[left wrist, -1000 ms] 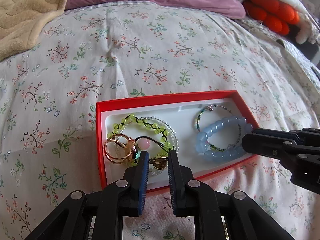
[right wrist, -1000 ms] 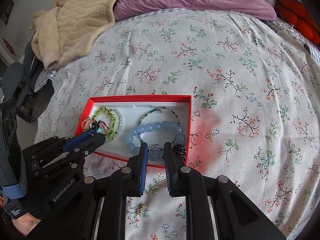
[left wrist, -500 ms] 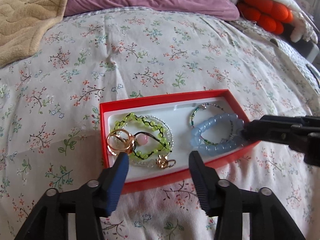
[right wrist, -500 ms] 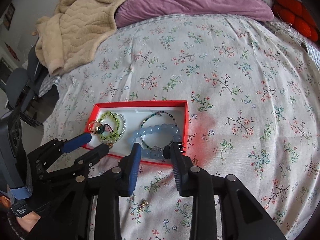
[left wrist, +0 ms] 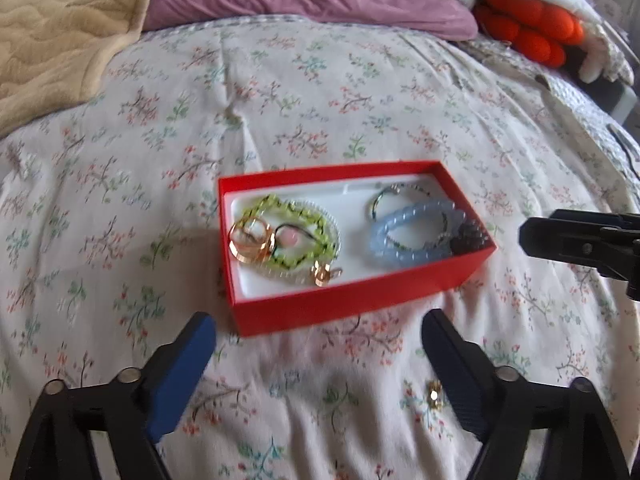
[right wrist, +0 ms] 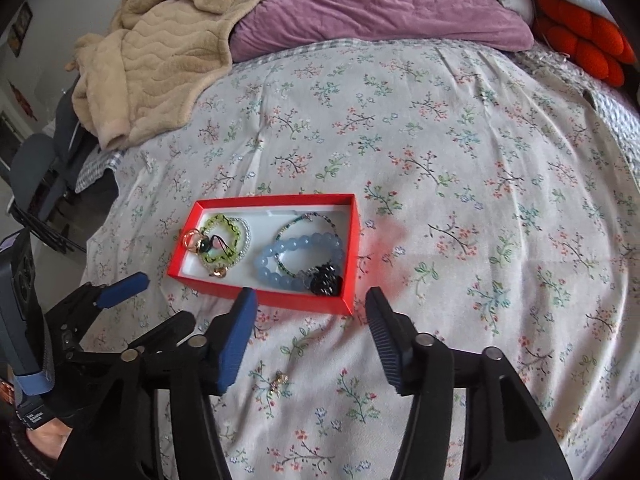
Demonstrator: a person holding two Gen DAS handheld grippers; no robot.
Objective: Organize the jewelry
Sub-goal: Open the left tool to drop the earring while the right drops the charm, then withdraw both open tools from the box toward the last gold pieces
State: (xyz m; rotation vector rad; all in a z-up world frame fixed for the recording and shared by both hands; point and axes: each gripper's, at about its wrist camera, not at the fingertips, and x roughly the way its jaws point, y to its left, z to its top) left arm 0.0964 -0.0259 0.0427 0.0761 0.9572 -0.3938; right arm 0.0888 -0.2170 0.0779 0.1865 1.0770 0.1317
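Jewelry left outside is down to one small gold piece (right wrist: 279, 381) on the bedspread (right wrist: 460, 184), lying below the spread fingers of your right tool (right wrist: 308, 324), whose jaws are opening with nothing between them. Your left tool (left wrist: 320, 344) is opening too, empty, and since a second ago both have let go and pulled back from the red box (left wrist: 356, 304). That suggests two drops are done and only the stray remains. Inside sit the gold rings (left wrist: 250, 240), green bracelet (left wrist: 294, 236), blue bead bracelet (left wrist: 412, 236) and a dark flower piece (right wrist: 326, 278) in the near right corner. Beyond the box the bed lies open up to the purple pillow (right wrist: 380, 4) and beige blanket (right wrist: 160, 64).
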